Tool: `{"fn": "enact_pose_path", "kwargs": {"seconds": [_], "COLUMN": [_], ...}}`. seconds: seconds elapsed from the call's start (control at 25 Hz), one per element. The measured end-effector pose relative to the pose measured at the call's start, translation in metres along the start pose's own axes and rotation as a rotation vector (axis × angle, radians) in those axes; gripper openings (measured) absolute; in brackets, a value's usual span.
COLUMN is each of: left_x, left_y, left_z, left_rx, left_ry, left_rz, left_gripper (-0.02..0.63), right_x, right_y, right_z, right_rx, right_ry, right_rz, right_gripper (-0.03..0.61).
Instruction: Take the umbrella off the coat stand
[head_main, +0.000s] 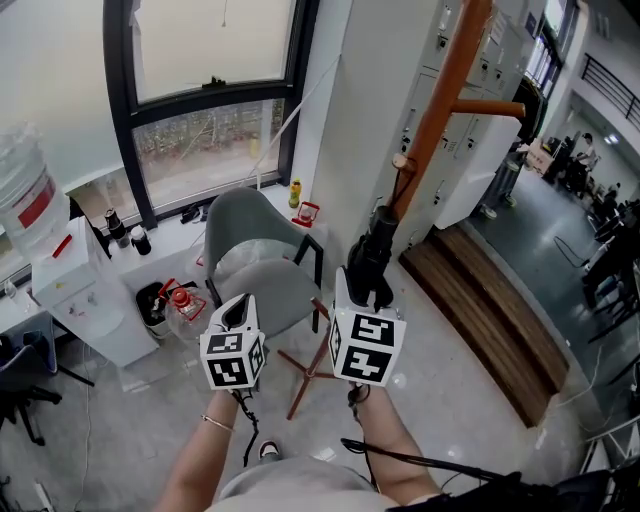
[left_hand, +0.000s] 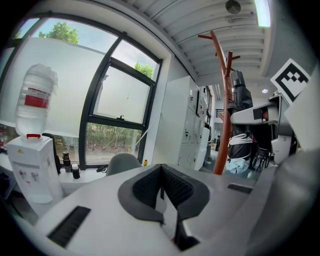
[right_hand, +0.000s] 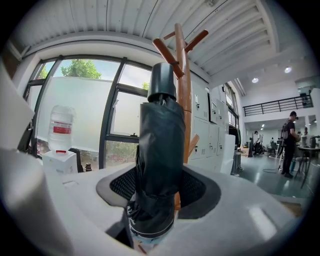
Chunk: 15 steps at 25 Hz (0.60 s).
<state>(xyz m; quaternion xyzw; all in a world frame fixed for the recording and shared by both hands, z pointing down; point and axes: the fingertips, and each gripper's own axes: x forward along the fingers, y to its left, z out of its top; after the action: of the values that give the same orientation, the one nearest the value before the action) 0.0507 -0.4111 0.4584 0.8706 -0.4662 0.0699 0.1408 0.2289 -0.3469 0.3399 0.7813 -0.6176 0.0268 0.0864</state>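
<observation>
Right tool (right_hand: 160, 189) has its pads pressed on the folded black umbrella (right_hand: 160, 145), pinching it low on the bundled cloth. The umbrella stands upright between the jaws with its grey cap end on top. It is close in front of the brown stand (right_hand: 184, 95), and in the right gripper view the cap overlaps one of the slanted pegs.

From the head view, a thin dark cord (head_main: 397, 190) seems to run from the top of the umbrella up to a short peg (head_main: 402, 162) on the pole. My judgement is that the umbrella is still hooked there, though the cord is too fine to be sure.

Left tool (left_hand: 162, 187) has its jaws together with nothing between them. It is held apart from the stand, over the grey chair (head_main: 255, 250), and plays no part in the grip.

As I read it, the reach and the grasp are done. What remains is to raise the umbrella until its cord slips off the peg, then carry it away from the stand.
</observation>
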Motion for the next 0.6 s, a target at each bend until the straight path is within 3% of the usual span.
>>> {"fn": "enact_pose_path", "kwargs": {"seconds": [0.6], "left_x": [-0.026], "left_y": [-0.003], "left_z": [0.007], "left_rx": [0.002], "left_ry": [-0.041], "left_rz": [0.043], "left_gripper": [0.005], "right_x": [-0.022], "right_y": [0.005], "right_z": [0.017], "right_rx": [-0.026], "right_ry": [-0.05], "right_rz": [0.041], "right_gripper": [0.229]}}
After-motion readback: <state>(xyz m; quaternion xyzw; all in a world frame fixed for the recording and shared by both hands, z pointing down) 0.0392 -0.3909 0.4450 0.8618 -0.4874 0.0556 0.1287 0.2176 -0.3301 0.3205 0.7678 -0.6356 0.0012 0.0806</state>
